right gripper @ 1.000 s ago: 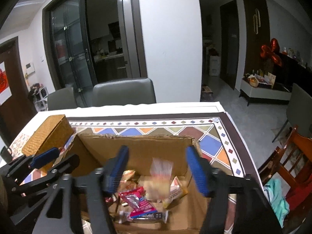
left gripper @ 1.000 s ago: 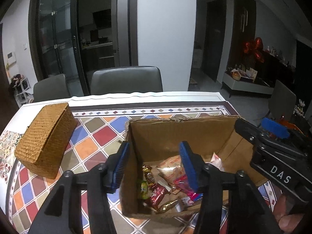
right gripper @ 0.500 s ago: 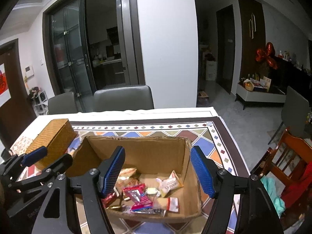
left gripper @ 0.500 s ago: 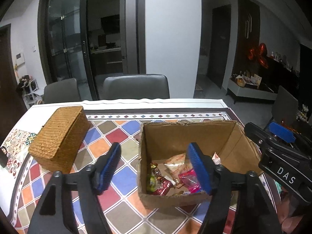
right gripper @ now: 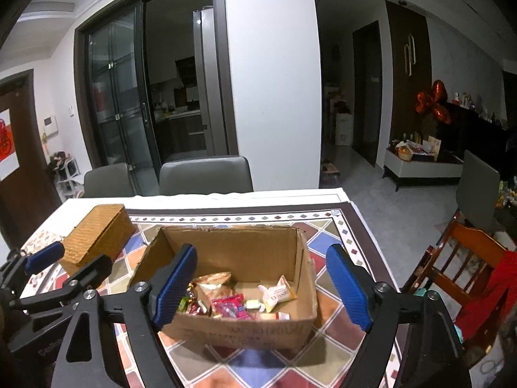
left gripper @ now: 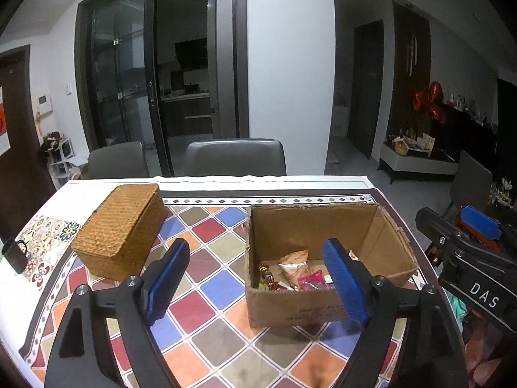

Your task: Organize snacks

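An open cardboard box point(left gripper: 290, 304) point(right gripper: 245, 329) stands on the tiled tablecloth with several wrapped snacks point(left gripper: 297, 274) point(right gripper: 232, 300) lying in its bottom. My left gripper point(left gripper: 255, 283) hovers in front of and above the box's left part, jaws opening, nothing between them. My right gripper point(right gripper: 263, 286) hangs in front of the box, jaws also opening and empty, straddling its width in the picture. A white wedge-shaped packet point(right gripper: 278, 294) lies at the box's right inside. Each gripper shows at the edge of the other's view.
A closed woven wicker box point(left gripper: 121, 229) point(right gripper: 97, 232) sits left of the cardboard box. A dark mug point(left gripper: 14, 255) stands at the table's left edge. Two grey chairs point(left gripper: 236, 158) stand behind the table, a wooden chair point(right gripper: 465, 258) to the right.
Both grippers have pulled back and risen away from the box, and their jaws have spread wider. A packet that was falling under the right gripper now lies in the box.
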A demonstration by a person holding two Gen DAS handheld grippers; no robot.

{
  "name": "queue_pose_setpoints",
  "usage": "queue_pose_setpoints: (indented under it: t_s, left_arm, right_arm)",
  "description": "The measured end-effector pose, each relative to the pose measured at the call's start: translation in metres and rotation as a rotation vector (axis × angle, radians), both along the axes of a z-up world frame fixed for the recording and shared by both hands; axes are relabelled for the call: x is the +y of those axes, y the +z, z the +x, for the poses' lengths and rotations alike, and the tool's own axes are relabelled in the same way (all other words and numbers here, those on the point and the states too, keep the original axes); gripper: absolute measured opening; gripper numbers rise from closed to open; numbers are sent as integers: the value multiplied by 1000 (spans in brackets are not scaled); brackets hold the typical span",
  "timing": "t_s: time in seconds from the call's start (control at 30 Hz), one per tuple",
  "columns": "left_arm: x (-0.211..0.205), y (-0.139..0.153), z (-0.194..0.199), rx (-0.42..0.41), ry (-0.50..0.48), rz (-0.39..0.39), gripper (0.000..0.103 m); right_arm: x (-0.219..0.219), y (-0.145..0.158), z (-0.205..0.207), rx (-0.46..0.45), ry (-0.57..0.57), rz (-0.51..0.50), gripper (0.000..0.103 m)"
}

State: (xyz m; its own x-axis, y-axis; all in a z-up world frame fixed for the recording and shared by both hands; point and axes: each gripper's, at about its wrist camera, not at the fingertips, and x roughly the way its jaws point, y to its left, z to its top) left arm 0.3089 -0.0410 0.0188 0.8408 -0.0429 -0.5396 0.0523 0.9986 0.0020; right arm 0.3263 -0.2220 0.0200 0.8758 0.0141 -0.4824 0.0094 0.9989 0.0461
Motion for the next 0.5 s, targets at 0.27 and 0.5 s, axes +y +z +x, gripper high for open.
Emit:
queue_pose_setpoints:
  t_s: [0.27,0.5]
  left_arm:
    - [3,6,-27,-26,13,3,99]
    - [10,9,-49,-44,26,-5,103]
  right_arm:
    - [2,6,-28,-20,-7,-9,88]
    - [2,10,-51,-37,-13,-17,90]
